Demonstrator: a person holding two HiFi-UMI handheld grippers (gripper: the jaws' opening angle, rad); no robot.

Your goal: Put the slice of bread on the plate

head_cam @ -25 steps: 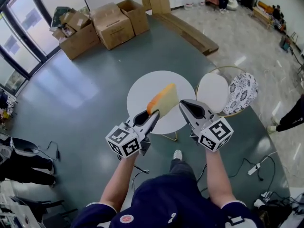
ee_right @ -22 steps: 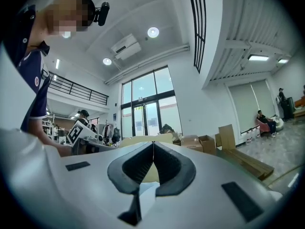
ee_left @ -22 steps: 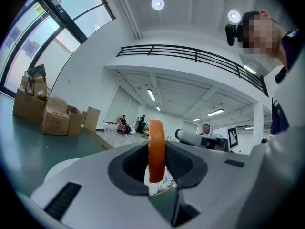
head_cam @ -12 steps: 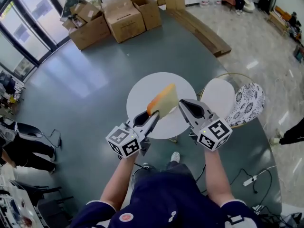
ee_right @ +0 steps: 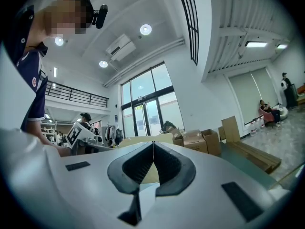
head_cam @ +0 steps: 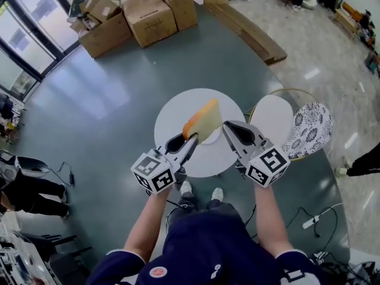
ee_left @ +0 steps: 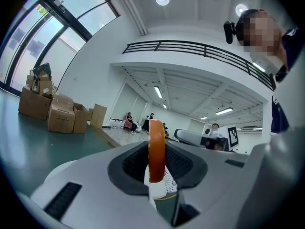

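A slice of bread (head_cam: 203, 120), pale with an orange-brown crust, stands on edge between the pads of my left gripper (head_cam: 193, 136), which is shut on it. In the left gripper view the crust (ee_left: 156, 149) rises upright between the two dark pads. The bread hangs above the round white table (head_cam: 172, 117). A paler patch under the bread may be the plate, but I cannot tell. My right gripper (head_cam: 225, 125) is level beside the bread, just to its right, its jaws shut with nothing between them (ee_right: 153, 163).
A smaller white round table with a gold rim (head_cam: 270, 114) and a patterned seat (head_cam: 309, 128) stand right of the main table. Cardboard boxes (head_cam: 142, 13) and flat planks (head_cam: 246, 25) lie on the far floor. Cables run over the floor (head_cam: 312, 218) at the right.
The person has stepped closer to the white table, carrying both grippers along. The bread is still in the left gripper, and the right gripper's jaws have stayed together.
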